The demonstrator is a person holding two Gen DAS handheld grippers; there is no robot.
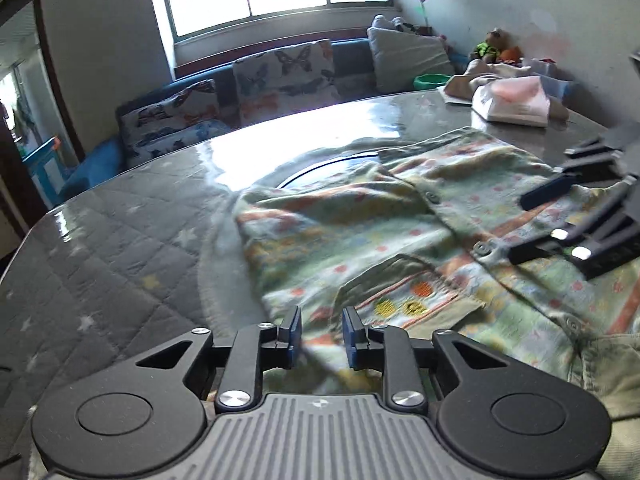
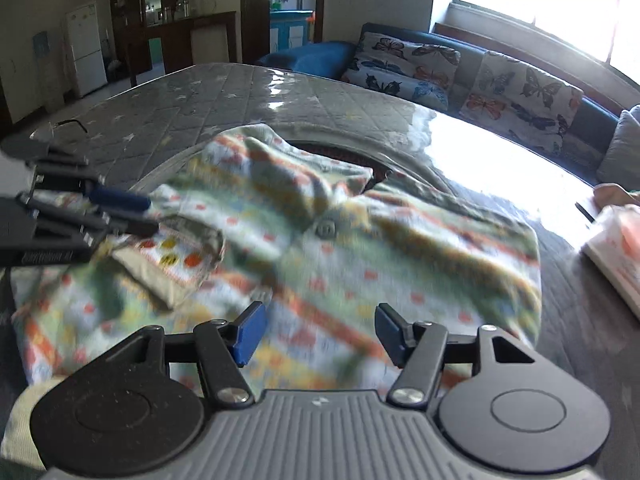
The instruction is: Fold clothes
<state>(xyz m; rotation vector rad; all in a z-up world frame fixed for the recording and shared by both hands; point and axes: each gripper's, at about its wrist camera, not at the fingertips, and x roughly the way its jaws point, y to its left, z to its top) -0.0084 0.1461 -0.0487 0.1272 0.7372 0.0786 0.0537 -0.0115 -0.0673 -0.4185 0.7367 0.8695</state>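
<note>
Left tool [image 1: 319, 334] has its blue pads a little apart with nothing pinched, low over the near edge of the shirt [image 1: 400, 248]; right tool [image 2: 316, 332] is spread wide, empty, above the middle of the same shirt; the shirt lies mostly flat but rumpled on the bench [image 1: 120, 240], which has a shiny, quilted grey cover; the shirt looks soft, light and floppy, so it should bend easily and may slip on the shiny top; best to pinch an edge or corner; it has buttons [image 1: 484, 247], a small pocket [image 1: 404, 304] and bright stripes and dots.
</note>
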